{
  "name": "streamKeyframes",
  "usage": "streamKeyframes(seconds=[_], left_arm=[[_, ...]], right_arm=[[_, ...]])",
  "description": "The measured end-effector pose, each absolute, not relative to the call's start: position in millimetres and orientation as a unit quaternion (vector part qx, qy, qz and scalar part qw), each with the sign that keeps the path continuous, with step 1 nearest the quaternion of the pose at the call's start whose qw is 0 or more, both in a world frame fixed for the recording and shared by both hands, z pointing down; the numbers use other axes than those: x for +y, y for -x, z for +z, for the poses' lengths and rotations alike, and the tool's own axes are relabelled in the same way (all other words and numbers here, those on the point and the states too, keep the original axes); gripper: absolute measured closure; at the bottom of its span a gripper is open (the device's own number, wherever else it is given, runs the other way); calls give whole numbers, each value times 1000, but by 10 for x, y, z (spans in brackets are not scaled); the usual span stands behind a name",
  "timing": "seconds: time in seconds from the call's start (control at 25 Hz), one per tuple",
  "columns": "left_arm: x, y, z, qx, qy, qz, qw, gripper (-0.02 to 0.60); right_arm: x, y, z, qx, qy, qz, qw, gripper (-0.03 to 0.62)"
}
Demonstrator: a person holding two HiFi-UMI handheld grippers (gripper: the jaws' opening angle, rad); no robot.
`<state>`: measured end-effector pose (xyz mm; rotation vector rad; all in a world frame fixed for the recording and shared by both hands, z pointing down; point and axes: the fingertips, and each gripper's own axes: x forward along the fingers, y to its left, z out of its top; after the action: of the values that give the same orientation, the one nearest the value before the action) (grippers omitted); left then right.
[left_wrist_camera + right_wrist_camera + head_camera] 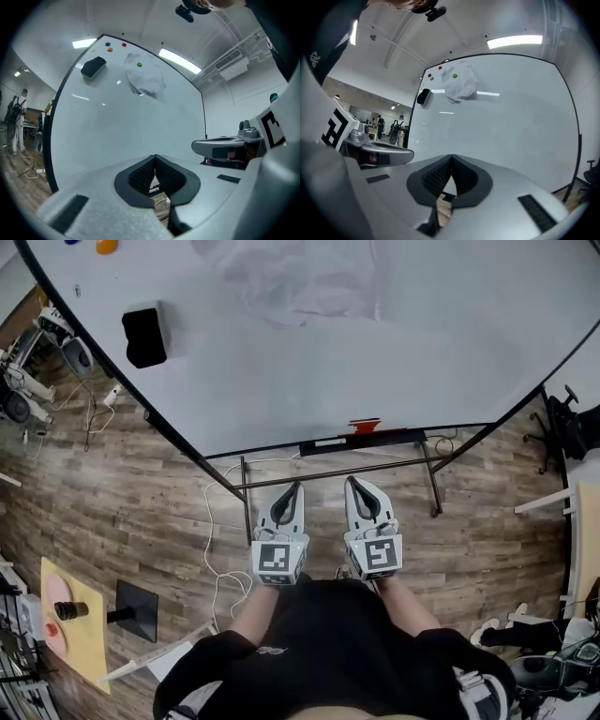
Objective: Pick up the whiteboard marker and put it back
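A red whiteboard marker [364, 426] lies on the black tray [394, 438] at the lower edge of the big whiteboard [375, 343]. My left gripper [292, 486] and right gripper [354, 482] are side by side in front of the tray, a little short of it, both shut with nothing between the pads. In the left gripper view the closed tips [155, 157] face the whiteboard [117, 126], and a bit of the red marker [154, 187] shows low behind the pads. In the right gripper view the closed tips [451, 157] also face the board.
A black eraser [143, 337] sticks to the board's left part, with coloured magnets [106, 246] and a whitish sheet or smudge [300, 277] above. The stand's metal bars [337, 472] run under the tray. Cables [220, 549] and a yellow board [70, 620] lie on the wooden floor.
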<state>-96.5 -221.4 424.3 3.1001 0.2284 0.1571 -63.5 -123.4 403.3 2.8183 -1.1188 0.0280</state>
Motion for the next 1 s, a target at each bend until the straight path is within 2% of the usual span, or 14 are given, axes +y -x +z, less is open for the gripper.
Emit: streamKeyframes(seconds=[0.36,1.0], left_arm=[[-1757,1004,4093,66,-997,37,7,574],[-1777,1002,4046,39,-999,27,3,574]], right_arm=[[-845,694,3920,-378,-925,10,47,591],[-929,699,3926,-411,-910,-10,51,591]])
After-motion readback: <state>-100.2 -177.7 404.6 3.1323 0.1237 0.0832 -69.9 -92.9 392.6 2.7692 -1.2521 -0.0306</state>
